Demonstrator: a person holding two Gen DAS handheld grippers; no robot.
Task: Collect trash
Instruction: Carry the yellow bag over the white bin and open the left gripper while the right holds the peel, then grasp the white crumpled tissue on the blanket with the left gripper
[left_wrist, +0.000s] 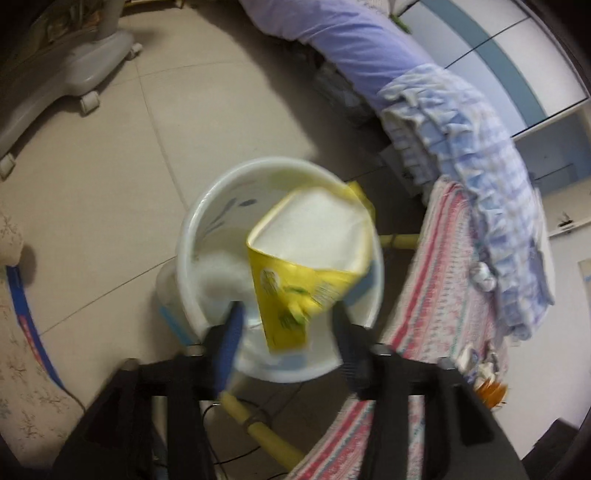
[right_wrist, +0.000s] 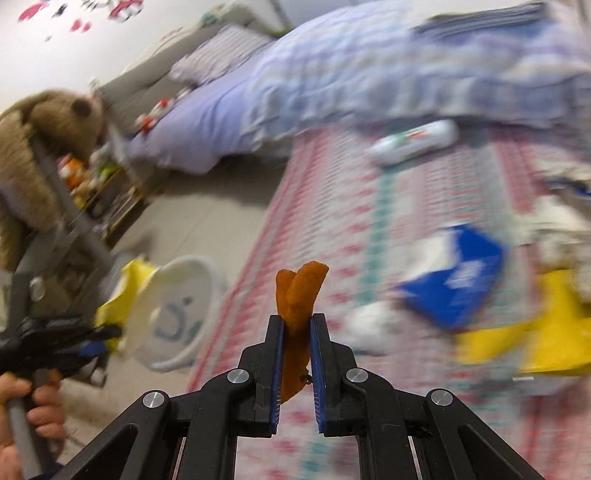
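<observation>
In the left wrist view my left gripper (left_wrist: 288, 317) is open above a white bin (left_wrist: 207, 218) on the floor. A yellow carton (left_wrist: 306, 258) hangs between the jaws, blurred, partly inside the bin; neither pad visibly touches it. White crumpled paper (left_wrist: 221, 277) lies in the bin. In the right wrist view my right gripper (right_wrist: 297, 321) is shut on an orange peel (right_wrist: 301, 291) above the patterned bedspread (right_wrist: 369, 221). The bin (right_wrist: 177, 314) and the left gripper (right_wrist: 85, 339) show at the left.
On the bedspread lie a blue package (right_wrist: 454, 284), yellow wrapping (right_wrist: 535, 339), white paper (right_wrist: 369, 325) and a white tube (right_wrist: 413, 142). A purple quilt (right_wrist: 332, 74) covers the bed. A teddy bear (right_wrist: 44, 147) sits at left. A wheeled stand (left_wrist: 66, 81) is on the tiled floor.
</observation>
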